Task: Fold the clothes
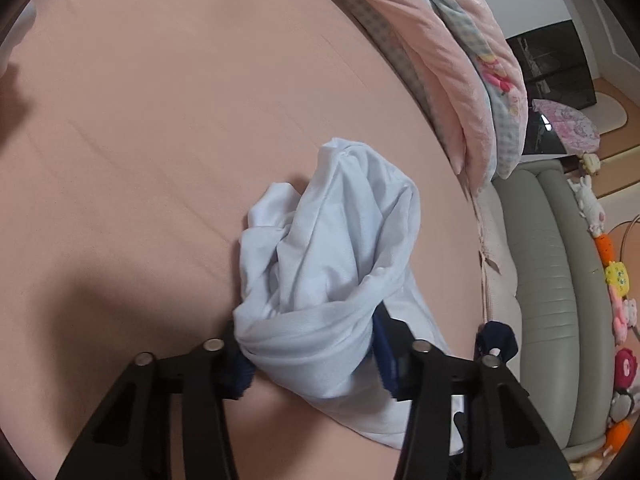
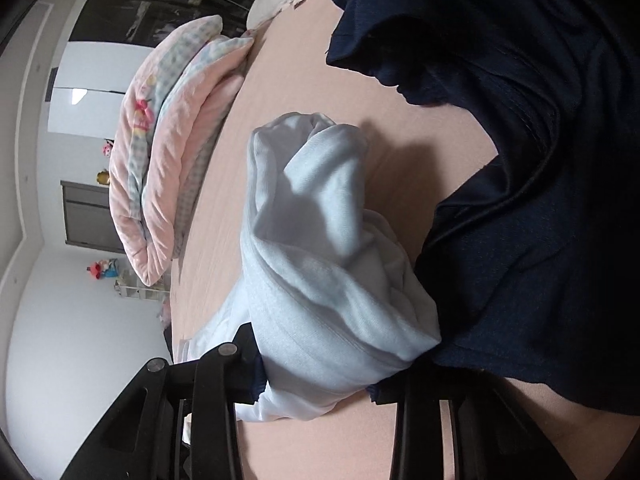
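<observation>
A pale blue-white garment (image 1: 332,248) lies bunched on the pink bed sheet (image 1: 160,120). My left gripper (image 1: 312,360) is shut on its near end, and the cloth gathers into folds between the blue pads (image 1: 384,344). In the right wrist view the same garment (image 2: 320,240) stands up in a crumpled roll on the sheet (image 2: 300,60). My right gripper (image 2: 316,376) is shut on the thick lower folds. A dark navy garment (image 2: 520,160) lies right beside it, touching its right side. A corner of navy cloth (image 1: 494,338) shows in the left wrist view.
A folded pink quilt (image 1: 460,60) (image 2: 172,160) lies along the far edge of the bed. A grey-green padded rail (image 1: 552,280) borders the bed, with plush toys (image 1: 616,280) on the floor beyond. A dark cabinet (image 1: 552,68) stands by the wall.
</observation>
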`<state>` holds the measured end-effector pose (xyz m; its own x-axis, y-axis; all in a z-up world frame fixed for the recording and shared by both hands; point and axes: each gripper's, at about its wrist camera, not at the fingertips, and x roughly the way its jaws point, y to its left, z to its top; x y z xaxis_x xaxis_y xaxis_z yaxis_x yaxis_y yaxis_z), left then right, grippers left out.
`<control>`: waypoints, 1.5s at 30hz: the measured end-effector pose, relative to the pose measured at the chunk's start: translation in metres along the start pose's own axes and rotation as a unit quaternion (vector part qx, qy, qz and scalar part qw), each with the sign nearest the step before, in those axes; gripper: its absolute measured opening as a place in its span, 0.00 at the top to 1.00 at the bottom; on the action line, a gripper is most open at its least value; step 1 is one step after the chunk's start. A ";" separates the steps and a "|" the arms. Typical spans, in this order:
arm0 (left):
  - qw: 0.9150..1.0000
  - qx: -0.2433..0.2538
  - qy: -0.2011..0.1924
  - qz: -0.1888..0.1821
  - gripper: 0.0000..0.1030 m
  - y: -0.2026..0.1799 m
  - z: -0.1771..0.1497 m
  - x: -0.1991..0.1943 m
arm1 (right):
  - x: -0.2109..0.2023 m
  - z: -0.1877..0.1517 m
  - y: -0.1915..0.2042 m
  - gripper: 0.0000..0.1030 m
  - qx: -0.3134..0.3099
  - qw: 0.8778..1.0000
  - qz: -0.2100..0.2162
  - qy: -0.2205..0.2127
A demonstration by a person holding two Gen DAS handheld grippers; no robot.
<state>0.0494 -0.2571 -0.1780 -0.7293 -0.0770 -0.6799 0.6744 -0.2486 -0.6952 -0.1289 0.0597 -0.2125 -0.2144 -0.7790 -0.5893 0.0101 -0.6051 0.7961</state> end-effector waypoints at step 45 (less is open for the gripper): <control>0.946 0.264 -0.040 0.185 0.26 -0.053 -0.074 -0.077 | -0.043 -0.017 0.000 0.74 -0.074 0.995 -0.046 0.038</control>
<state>0.0786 -0.1667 -0.1062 -0.4755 -0.3197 -0.8196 0.7484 -0.6367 -0.1858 -0.1031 0.0905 -0.1896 -0.1459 -0.7256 -0.6725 0.1396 -0.6880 0.7121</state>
